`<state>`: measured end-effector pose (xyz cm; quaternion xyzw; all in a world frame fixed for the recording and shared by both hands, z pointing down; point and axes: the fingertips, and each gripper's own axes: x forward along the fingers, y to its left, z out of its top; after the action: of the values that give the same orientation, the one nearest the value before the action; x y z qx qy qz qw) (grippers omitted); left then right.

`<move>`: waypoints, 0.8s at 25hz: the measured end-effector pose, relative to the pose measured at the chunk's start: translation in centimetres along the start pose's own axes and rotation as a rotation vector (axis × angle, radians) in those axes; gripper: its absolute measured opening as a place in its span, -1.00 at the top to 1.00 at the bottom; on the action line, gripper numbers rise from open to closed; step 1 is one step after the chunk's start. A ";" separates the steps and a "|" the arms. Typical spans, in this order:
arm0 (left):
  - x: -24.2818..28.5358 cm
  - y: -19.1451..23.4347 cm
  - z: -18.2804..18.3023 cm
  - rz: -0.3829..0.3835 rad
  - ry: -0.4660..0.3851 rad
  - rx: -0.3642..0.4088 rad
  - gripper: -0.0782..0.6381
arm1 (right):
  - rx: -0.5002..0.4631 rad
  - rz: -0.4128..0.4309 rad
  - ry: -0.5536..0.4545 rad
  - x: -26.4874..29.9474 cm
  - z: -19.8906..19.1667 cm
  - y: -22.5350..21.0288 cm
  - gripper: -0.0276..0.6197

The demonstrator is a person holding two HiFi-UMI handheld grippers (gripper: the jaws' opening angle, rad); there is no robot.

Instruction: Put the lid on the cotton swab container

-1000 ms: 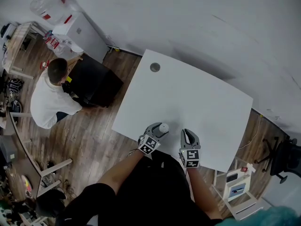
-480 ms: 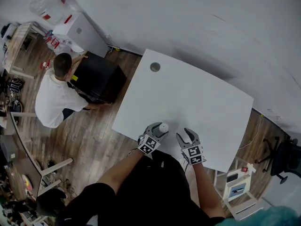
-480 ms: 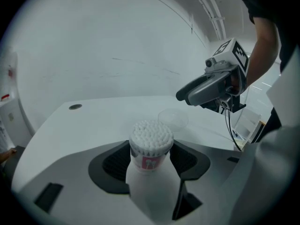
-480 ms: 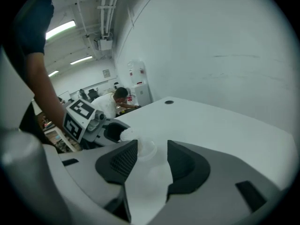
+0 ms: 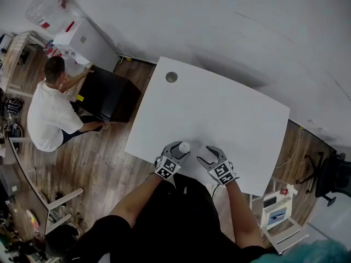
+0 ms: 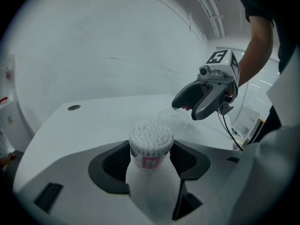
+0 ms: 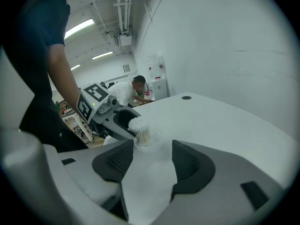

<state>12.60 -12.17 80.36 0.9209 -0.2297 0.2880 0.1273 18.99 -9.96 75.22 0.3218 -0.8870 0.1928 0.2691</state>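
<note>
The cotton swab container [image 6: 149, 139], a small clear tub packed with white swabs, stands upright between the pads of my left gripper [image 6: 151, 159], which is shut on it near the table's front edge. In the head view the container [image 5: 184, 146] shows at the left gripper's [image 5: 175, 152] tips. The clear round lid [image 6: 172, 119] lies on the table just under my right gripper [image 6: 186, 108]. Its jaws have just been opening and stand wide. In the right gripper view the lid [image 7: 149, 142] sits at the right gripper's [image 7: 152, 150] fingertips, with no pad pressing on it.
The white table [image 5: 219, 111] has a round cable hole [image 5: 171, 76] at its far left corner. A person [image 5: 48, 109] crouches by a black cabinet [image 5: 108, 95] on the wooden floor to the left. A black chair [image 5: 333, 175] stands at the right.
My right gripper has opened its jaws, turned and come down toward the table beside the container. The left gripper has stayed put. The person on the floor has shifted.
</note>
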 end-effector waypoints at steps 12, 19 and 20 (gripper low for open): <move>0.2 -0.6 -0.3 -0.015 0.019 0.017 0.03 | -0.217 0.026 0.089 1.1 -1.2 1.0 0.15; 0.2 -0.9 -0.4 -0.016 0.023 0.024 0.04 | -0.241 0.024 0.062 0.4 -0.2 1.2 0.23; 0.2 -0.9 -0.4 -0.016 0.024 0.026 0.03 | -0.242 0.026 0.059 0.3 -0.1 1.2 0.24</move>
<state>13.02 -11.34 80.70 0.9207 -0.2172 0.3011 0.1205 18.01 -9.22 75.26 0.2696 -0.8996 0.0973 0.3295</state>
